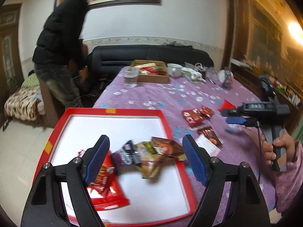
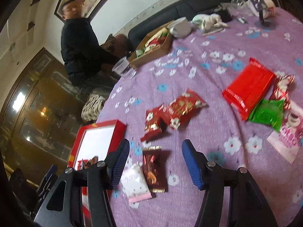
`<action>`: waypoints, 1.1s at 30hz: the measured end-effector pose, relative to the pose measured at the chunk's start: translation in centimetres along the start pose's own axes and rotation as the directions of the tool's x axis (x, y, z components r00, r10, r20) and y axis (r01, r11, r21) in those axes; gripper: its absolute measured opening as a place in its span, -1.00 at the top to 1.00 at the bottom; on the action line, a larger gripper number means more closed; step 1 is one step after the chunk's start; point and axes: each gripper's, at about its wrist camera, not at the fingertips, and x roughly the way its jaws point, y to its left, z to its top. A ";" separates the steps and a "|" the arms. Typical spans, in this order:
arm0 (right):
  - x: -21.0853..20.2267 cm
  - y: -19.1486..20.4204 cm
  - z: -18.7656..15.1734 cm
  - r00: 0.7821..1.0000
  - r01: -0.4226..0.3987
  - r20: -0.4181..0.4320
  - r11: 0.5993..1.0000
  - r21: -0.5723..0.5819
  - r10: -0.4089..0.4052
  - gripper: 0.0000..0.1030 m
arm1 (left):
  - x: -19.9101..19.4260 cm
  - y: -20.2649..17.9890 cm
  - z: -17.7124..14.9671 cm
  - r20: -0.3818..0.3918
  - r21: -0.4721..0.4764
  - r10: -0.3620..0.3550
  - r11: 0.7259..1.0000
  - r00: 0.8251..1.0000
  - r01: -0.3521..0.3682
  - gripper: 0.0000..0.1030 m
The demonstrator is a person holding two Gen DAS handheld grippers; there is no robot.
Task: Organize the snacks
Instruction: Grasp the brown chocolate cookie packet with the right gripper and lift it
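Left-wrist view: our left gripper (image 1: 145, 157) has jaws spread, nothing pinched, over the red tray (image 1: 130, 111) lower left holding loose snack packets (image 1: 149, 151). Right-wrist view: right gripper (image 2: 155, 162) jaws spread, empty, above a brown packet (image 2: 155, 168) lower centre on the table (image 2: 217, 132); red packets (image 2: 178, 111) mid-frame.

We've got a purple tablecloth (image 2: 217, 98) with white and blue flowers; beside its red-rimmed, white-floored tray (image 1: 113, 110), a plain red packet (image 2: 248, 88) and green one (image 2: 266, 113).
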 end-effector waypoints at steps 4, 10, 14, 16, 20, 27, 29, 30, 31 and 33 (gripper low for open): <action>2.5 1.8 -1.0 0.995 0.045 -0.086 0.996 -0.072 -0.051 -0.16 | -0.3 -1.5 -0.2 -0.004 0.052 -0.007 0.999 1.000 0.007 -0.54; 6.0 4.4 -2.2 0.966 0.212 -0.108 0.958 -0.194 -0.236 0.03 | -0.9 -1.6 -0.7 -0.013 0.047 -0.025 0.999 1.000 0.025 -0.54; 6.8 5.7 -2.9 0.938 0.312 -0.051 0.902 -0.299 -0.342 0.27 | -1.3 -0.9 -1.3 -0.017 0.043 -0.015 0.999 1.000 0.016 -0.54; 7.1 6.1 -3.0 0.929 0.338 -0.029 0.881 -0.330 -0.368 0.27 | -1.0 -0.6 -1.4 -0.029 0.026 -0.026 0.999 0.999 0.027 -0.54; 7.5 6.2 -3.1 0.916 0.376 0.015 0.847 -0.377 -0.400 0.37 | 1.0 -1.8 -1.3 -0.084 0.050 -0.030 0.998 0.996 0.034 -0.61; 5.8 3.1 -1.6 0.936 0.347 0.042 0.899 -0.268 -0.349 0.41 | 6.0 -4.6 -2.2 -0.130 0.308 0.260 0.928 0.957 -0.210 -0.61; 5.2 2.0 -1.0 0.938 0.344 0.048 0.910 -0.231 -0.342 0.44 | 7.6 -4.3 -2.0 -0.137 0.321 0.329 0.907 0.934 -0.273 -0.61; 4.9 1.5 -0.8 0.939 0.342 0.048 0.915 -0.215 -0.340 0.44 | 8.2 -3.9 -1.8 -0.141 0.312 0.339 0.907 0.930 -0.284 -0.61; 4.6 1.2 -0.7 0.941 0.336 0.046 0.919 -0.204 -0.334 0.45 | 8.9 -3.4 -1.3 -0.146 0.290 0.345 0.911 0.927 -0.293 -0.61; 4.1 0.6 -0.4 0.946 0.322 0.041 0.929 -0.185 -0.320 0.47 | 10.4 -2.1 -0.4 -0.205 0.239 0.377 0.914 0.903 -0.327 -0.61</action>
